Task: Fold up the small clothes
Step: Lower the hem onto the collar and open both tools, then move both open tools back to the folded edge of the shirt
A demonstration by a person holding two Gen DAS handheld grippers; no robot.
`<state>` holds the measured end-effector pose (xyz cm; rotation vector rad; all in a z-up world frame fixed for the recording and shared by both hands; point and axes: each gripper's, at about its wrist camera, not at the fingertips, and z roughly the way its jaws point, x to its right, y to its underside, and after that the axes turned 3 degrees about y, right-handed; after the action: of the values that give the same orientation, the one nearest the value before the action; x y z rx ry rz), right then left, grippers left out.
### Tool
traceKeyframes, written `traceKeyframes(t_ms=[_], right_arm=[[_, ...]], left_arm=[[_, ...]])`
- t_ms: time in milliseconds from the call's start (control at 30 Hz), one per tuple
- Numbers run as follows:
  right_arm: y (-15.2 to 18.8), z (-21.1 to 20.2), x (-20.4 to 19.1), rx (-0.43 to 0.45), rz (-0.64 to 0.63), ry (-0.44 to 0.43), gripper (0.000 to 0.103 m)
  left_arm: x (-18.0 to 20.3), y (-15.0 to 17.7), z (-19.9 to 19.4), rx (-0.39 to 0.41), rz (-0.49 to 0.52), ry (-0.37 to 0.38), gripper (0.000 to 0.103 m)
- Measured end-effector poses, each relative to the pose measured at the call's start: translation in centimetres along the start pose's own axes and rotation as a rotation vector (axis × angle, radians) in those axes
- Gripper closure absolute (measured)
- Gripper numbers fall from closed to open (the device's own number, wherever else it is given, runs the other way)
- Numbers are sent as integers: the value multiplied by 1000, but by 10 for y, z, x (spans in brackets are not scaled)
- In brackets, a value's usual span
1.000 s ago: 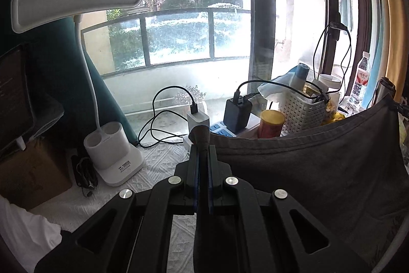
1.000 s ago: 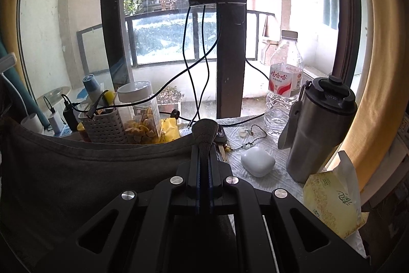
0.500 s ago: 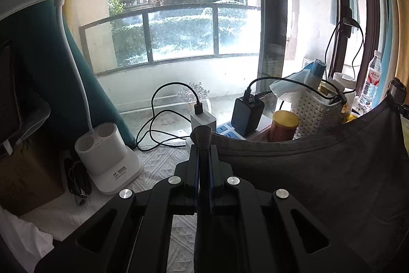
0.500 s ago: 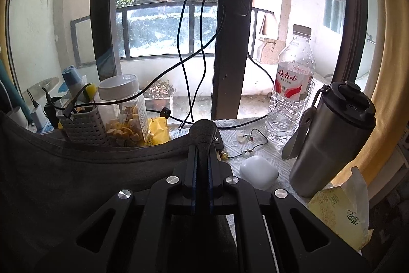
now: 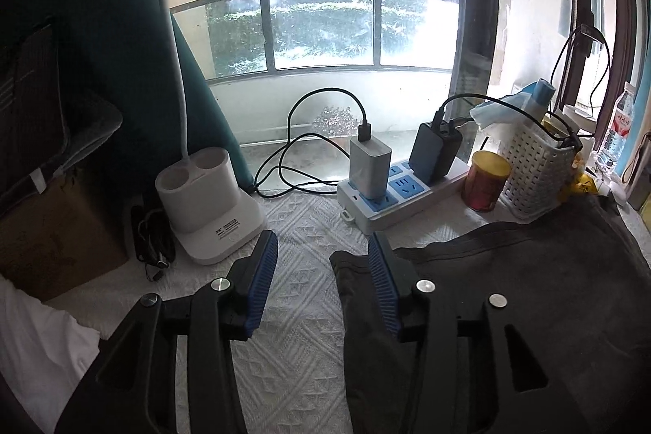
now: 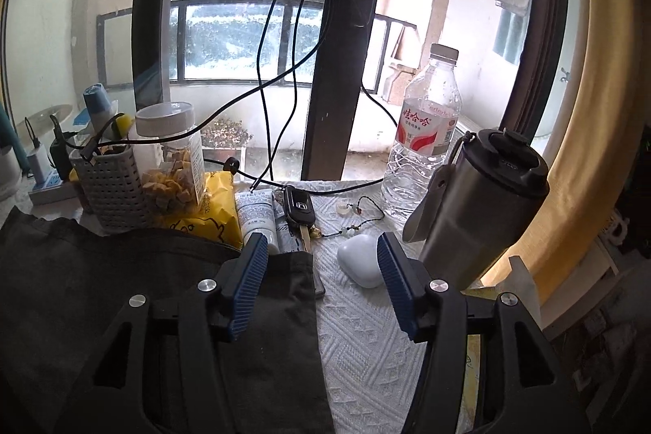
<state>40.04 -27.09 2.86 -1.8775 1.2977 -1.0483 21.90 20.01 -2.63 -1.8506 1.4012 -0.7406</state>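
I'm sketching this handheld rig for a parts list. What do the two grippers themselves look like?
Both match: the left gripper and right gripper have black plastic frames with triangular cut-outs and round silver screw heads. Each finger carries a blue ribbed pad on its inner face. No cables, printed markings or sleeves show on them.

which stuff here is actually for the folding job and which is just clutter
For the job:
dark grey garment
left tongs, open
right tongs, open

Just lying about:
desk lamp
power strip
white basket
water bottle
steel flask
car key
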Motion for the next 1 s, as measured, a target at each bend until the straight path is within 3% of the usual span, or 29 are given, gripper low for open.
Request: traceKeyframes(t_ms=[1000], right_arm=[[101, -122, 63, -62, 80, 102, 44]], left_arm=[[16, 88, -81, -65, -30, 72, 55]])
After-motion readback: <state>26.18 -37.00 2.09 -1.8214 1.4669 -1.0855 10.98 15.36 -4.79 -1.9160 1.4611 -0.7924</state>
